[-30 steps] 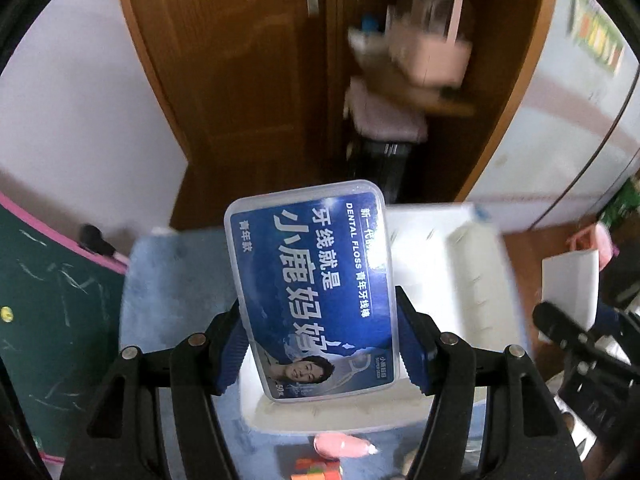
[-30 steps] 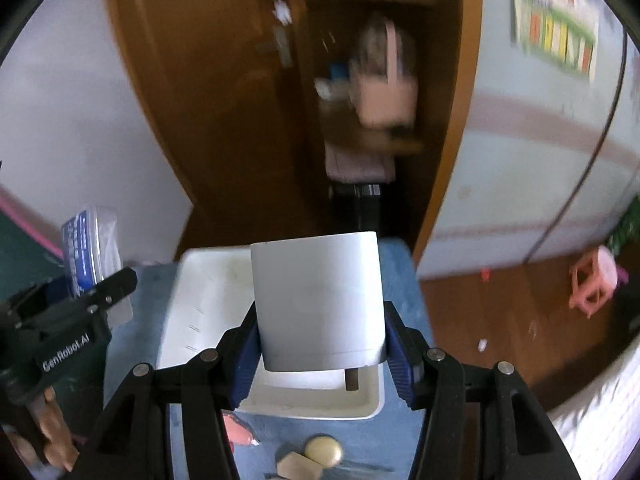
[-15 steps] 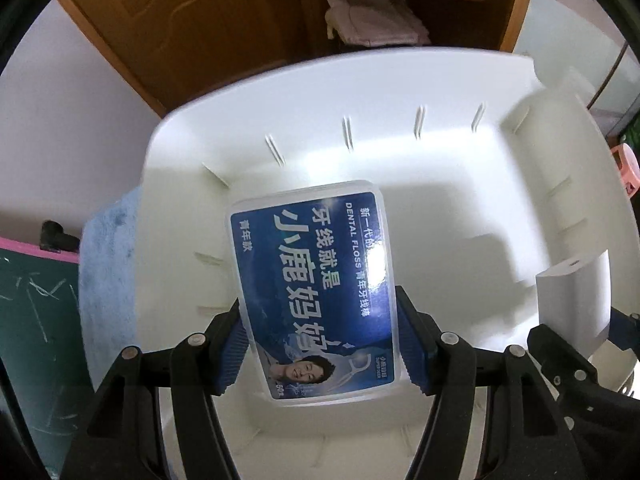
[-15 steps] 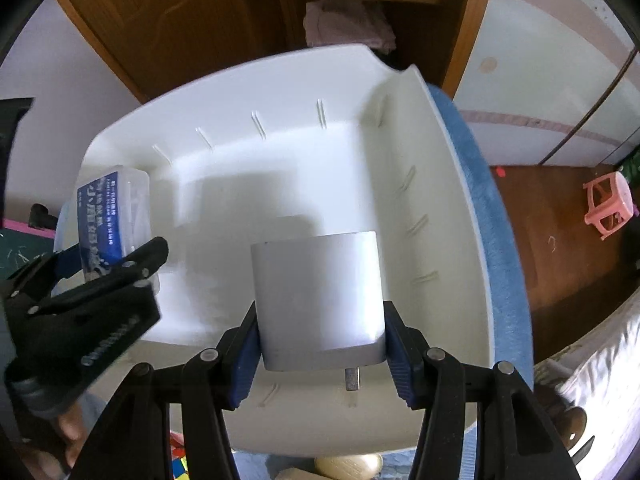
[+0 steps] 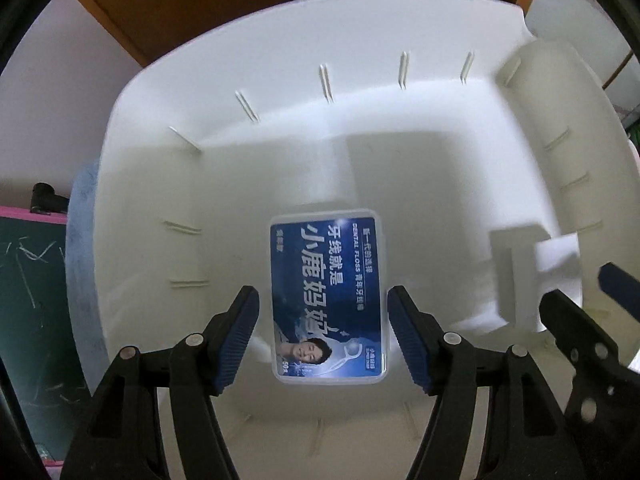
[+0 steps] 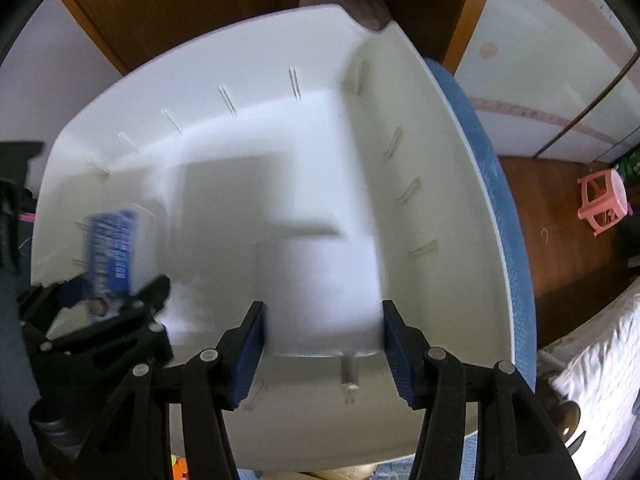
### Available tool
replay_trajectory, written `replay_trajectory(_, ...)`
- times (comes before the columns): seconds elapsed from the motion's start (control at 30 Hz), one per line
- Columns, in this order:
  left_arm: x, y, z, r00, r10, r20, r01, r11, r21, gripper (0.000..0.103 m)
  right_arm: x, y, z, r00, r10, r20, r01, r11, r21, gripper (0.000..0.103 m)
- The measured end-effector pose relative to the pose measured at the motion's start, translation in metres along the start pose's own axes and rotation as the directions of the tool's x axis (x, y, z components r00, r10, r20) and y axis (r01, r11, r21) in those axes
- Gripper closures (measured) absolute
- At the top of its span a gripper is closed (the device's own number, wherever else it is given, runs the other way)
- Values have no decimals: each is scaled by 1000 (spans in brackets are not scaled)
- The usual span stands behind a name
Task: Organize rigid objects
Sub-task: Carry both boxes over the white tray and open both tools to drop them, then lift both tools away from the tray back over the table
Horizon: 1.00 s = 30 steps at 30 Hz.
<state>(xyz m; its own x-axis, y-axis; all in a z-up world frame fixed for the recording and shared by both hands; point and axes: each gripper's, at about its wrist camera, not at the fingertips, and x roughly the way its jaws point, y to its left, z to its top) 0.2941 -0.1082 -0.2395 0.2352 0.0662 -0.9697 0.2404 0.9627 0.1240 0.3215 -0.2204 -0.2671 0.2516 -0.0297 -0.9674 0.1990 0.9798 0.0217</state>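
Compared with half a second earlier, left gripper (image 5: 322, 334) now spread apart, dental floss box (image 5: 328, 300) no longer pinched and lying flat on the floor of the white bin (image 5: 280, 128), clear gaps on both sides. Right gripper (image 6: 323, 340) also opened wide, white charger block (image 6: 320, 292) sitting loose between the pads, blurred. Clear plastic box, blue label, white Chinese letters.

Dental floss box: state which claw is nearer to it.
Left. The left claw straddles the dental floss box, open. The right claw is off to its right, around the white block.
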Motion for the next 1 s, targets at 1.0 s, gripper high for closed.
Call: replay_trajectory(1.0,-179,43,-44,938,-6,348,49,992,-116,2,-188,-9,-73,947,99,305,-68,992,-110,32)
